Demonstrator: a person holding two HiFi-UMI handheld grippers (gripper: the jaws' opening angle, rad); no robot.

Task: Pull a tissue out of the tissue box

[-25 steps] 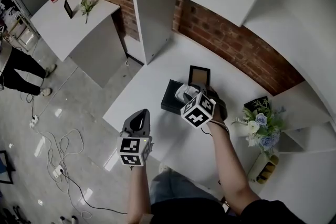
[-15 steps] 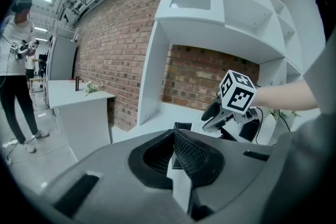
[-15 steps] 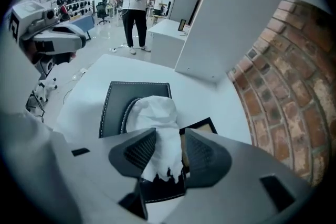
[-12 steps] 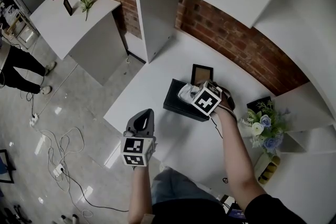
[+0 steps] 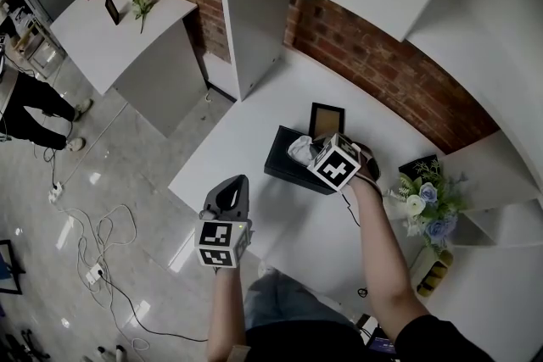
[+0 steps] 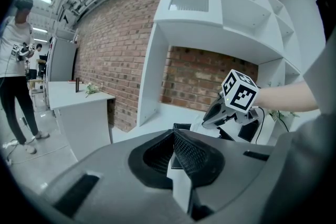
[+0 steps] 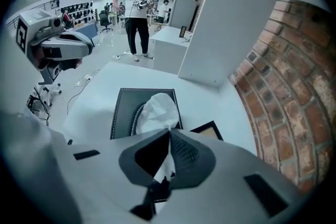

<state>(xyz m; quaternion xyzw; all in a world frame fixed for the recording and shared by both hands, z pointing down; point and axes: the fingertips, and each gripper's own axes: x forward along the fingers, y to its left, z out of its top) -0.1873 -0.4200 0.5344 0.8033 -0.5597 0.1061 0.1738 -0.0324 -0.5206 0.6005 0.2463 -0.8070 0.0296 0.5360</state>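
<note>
White bench [image 5: 254,123] against brick wall [image 5: 382,72], over grey floor [image 5: 102,199]; bore black tissue box [image 5: 284,165]; right tongs [image 7: 169,136], just closed, clamped tissue [image 7: 157,110] above box slot; left tongs [image 6: 173,136] pressed together, bare, near bench edge.

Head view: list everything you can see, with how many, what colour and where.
tissue box: one, black, on the white table by the brick wall
tissue: one, white, sticking up from the tissue box
picture frame: one, black, behind the tissue box
flowers: one bunch, white and blue, right of the tissue box
side table: one, white, far left, bearing a small plant
cables: several, light, on the floor
bystander: one, dark trousers, left edge
left gripper: one, grey, shut, empty
right gripper: one, grey, jaws have just been closing, now shut on the tissue
</note>
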